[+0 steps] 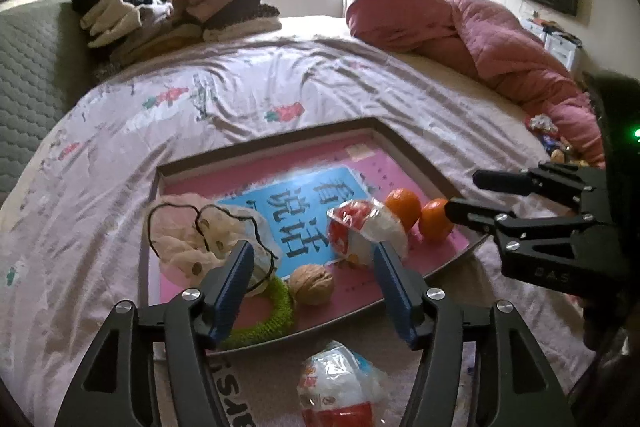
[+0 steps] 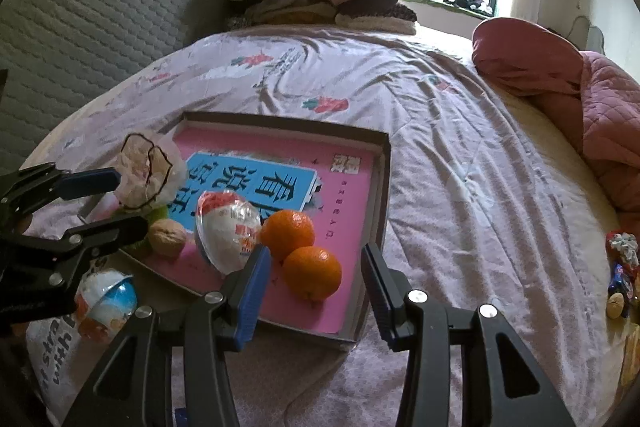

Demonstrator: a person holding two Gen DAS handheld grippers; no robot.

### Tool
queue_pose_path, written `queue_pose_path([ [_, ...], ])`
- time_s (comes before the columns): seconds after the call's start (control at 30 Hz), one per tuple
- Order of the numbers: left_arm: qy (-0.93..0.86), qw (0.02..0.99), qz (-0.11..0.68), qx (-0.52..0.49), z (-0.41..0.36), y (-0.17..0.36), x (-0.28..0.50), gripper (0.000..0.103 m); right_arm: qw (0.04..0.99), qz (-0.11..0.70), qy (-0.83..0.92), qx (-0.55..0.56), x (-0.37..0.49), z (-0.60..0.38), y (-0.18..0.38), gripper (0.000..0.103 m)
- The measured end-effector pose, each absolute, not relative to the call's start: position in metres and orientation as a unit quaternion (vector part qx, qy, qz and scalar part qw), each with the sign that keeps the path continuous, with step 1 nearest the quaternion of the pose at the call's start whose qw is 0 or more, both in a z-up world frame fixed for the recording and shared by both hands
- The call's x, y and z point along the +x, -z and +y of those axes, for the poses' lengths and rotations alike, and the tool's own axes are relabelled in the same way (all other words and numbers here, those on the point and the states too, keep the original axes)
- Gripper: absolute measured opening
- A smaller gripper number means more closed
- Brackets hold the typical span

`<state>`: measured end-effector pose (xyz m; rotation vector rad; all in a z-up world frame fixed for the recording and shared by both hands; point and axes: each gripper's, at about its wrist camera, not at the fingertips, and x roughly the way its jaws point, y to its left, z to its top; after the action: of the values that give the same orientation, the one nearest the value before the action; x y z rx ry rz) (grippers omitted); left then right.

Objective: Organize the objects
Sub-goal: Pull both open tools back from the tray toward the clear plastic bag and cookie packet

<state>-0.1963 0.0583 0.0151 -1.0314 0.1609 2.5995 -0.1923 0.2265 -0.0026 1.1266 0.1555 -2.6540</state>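
Note:
A shallow box tray point(image 1: 192, 165) point(image 2: 382, 187) with a pink printed bottom lies on the bed. In it are two oranges point(image 1: 404, 205) point(image 2: 312, 273), a wrapped egg toy point(image 1: 360, 231) point(image 2: 228, 231), a walnut point(image 1: 311, 284) point(image 2: 167, 238), a green knitted ring point(image 1: 276, 315) and a crumpled bag with a black cord point(image 1: 188, 239) point(image 2: 146, 175). My left gripper point(image 1: 312, 281) is open over the walnut. My right gripper point(image 2: 316, 279) is open over the nearer orange. A second egg toy point(image 1: 340, 391) point(image 2: 106, 303) lies outside the tray, near its front edge.
The flowered sheet point(image 1: 240, 87) covers the bed. Folded clothes point(image 1: 172, 15) are stacked at the headboard. A pink quilt point(image 1: 500, 47) lies along the right side. Small sweets and a nut point(image 2: 620, 275) lie at the right edge.

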Motion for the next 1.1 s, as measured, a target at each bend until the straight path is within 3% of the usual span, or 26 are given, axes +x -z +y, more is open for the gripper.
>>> queue_pose_path([
  [0.6,-0.952,0.115,0.019,-0.282,0.014,-0.078,-0.166,0.072,0.132,0.020,0.932,0.336,-0.179,0.236,-0.028,0.054],
  [1.1,-0.959,0.089,0.038,-0.267,0.021,-0.082,-0.125,0.073,0.155,-0.001,0.945,0.288,-0.143,0.236,-0.059,0.062],
])
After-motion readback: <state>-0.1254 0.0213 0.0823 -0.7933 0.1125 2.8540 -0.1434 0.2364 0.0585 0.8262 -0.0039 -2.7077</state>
